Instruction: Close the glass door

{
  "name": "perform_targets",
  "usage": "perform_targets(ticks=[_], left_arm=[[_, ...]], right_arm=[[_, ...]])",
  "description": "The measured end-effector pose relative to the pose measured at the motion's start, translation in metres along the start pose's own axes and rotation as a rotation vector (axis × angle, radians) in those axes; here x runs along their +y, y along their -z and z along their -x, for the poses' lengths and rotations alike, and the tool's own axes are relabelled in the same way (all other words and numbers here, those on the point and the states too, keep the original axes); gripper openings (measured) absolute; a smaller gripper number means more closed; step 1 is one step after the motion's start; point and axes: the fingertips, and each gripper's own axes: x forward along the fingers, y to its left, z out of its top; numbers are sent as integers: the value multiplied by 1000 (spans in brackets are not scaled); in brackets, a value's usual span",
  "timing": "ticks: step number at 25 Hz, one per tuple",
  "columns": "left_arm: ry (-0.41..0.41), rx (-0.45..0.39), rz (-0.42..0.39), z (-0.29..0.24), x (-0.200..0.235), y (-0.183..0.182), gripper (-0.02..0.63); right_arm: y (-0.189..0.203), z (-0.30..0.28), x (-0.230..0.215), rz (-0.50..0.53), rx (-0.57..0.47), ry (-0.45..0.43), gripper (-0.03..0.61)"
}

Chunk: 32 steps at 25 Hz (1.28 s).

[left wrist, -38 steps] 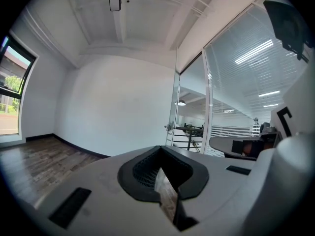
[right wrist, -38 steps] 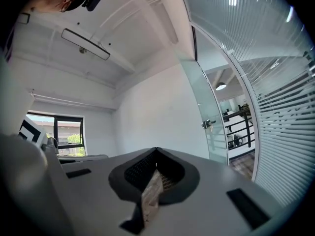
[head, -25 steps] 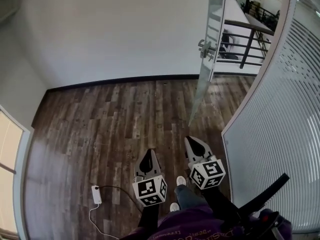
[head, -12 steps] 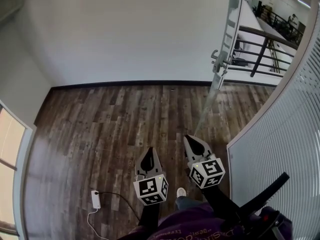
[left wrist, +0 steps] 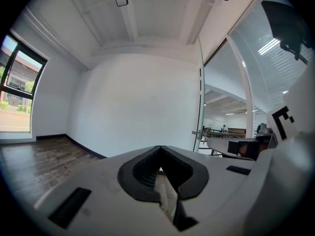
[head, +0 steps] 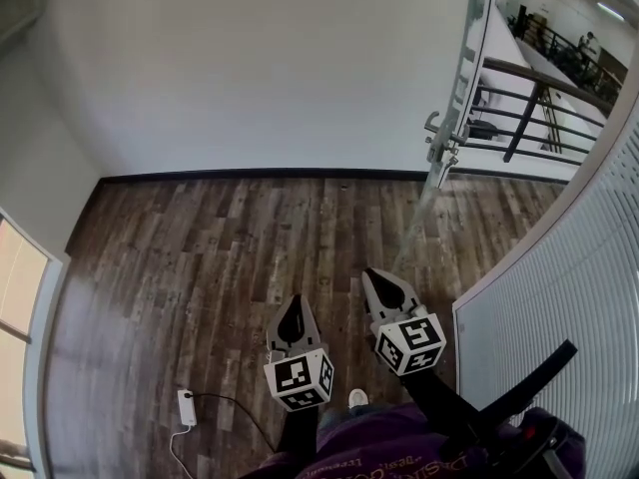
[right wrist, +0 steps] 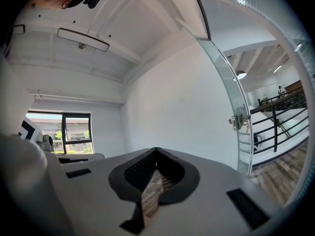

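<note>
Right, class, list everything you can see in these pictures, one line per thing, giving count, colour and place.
clear glass door with metal handle: one, clear, upper right, standing open
dark wooden plank floor: one, brown, middle
plain white wall: one, white, behind the floor
black skirting board: one, black, along the wall's foot
white power strip with cable: one, white, floor, lower left
curved ribbed white partition: one, white, right
black metal railing: one, black, beyond the door
white shoe: one, white, bottom centre
left tool: one, grey and black, shut, empty
right tool: one, grey and black, shut, empty
</note>
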Motion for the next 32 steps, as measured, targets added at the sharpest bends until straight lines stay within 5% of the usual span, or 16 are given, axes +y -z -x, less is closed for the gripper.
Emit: perform_targets(ticks=[10,21,32], left_arm=[[-33,24,13,-28,25,2,2],[5,-35,-16,-123,101,-50,2],[-2,-12,-6,-192,179,-58,2]], right_arm=[[1,-42,-5,-4,12,-16,-3],[-35,-163,4,7,-46,-5,-3],[-27,-259,4,-9,-27,36,-3]])
